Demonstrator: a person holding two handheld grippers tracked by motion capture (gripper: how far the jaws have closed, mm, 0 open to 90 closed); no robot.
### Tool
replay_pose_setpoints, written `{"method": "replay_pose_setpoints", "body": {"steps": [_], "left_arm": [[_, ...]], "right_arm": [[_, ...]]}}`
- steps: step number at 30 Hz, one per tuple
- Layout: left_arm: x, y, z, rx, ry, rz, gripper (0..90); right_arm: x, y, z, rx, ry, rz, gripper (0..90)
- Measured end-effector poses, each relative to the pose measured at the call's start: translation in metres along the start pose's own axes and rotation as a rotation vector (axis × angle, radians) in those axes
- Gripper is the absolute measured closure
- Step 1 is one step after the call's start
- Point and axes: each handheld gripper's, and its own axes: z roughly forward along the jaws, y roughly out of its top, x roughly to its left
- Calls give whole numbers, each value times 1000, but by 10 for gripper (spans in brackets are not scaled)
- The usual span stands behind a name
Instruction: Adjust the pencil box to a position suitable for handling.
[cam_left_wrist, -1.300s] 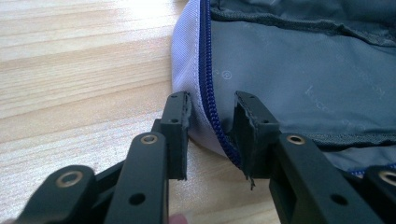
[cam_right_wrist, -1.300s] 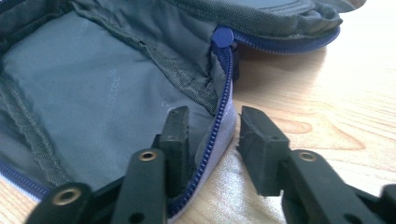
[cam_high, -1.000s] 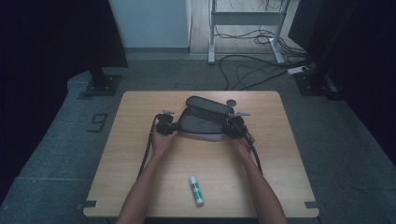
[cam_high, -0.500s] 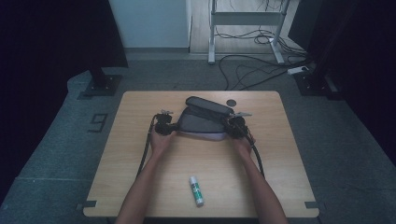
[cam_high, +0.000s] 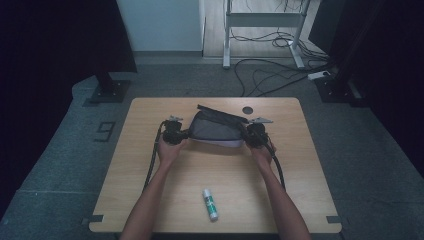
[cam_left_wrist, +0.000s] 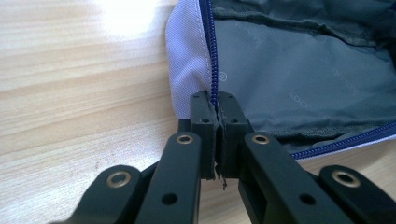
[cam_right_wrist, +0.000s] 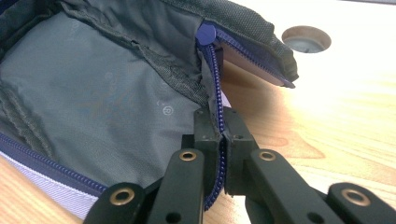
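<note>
A grey fabric pouch (cam_high: 216, 131) lies on the far half of the wooden table (cam_high: 150, 200), roughly at its middle from left to right, with its zipped mouth gaping open so the grey lining shows. A blue zipper (cam_left_wrist: 212, 56) runs along the rim of the opening, and the outer cloth beside it is pale lilac at the left end. The left gripper (cam_left_wrist: 216, 105) has its jaws pressed together on the pouch's left edge, pinching the rim right at the zipper line; in the high view this gripper (cam_high: 186, 133) sits at the pouch's left end, held by the person's left hand (cam_high: 169, 149). The right gripper (cam_right_wrist: 219, 126) is likewise clamped on the pouch's right edge, the zipper teeth running down between its closed jaws, with the blue zipper slider (cam_right_wrist: 205, 33) just beyond them; in the high view it (cam_high: 246, 135) sits at the pouch's right end, in the right hand (cam_high: 261, 152). A round cable hole (cam_high: 247, 110) lies in the table just beyond the pouch's right end. A glue stick (cam_high: 210, 204) with a green label lies well apart, near the table's near edge between the forearms.
</note>
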Motion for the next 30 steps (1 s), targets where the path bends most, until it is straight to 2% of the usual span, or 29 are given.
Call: {"method": "replay_pose_setpoints", "body": {"steps": [6,10,18,21,26,30], "left_arm": [[-6,2,-17,-30,-19,12,878],[-10,3,-32,-47,-49,9,880],[-22,1,-56,-65,-46,37,880],[-25,-1,-65,-81,-55,38,880],[-25,-5,-70,-83,-69,37,880],[-26,-12,-71,-85,-68,37,879]], "right_arm": [[5,6,-19,-56,6,-9,861],[7,10,-31,-82,10,-20,861],[15,7,-54,-128,25,-29,862],[16,3,-61,-136,44,-15,862],[20,0,-70,-145,57,-31,862],[21,-3,-71,-143,63,-33,862]]}}
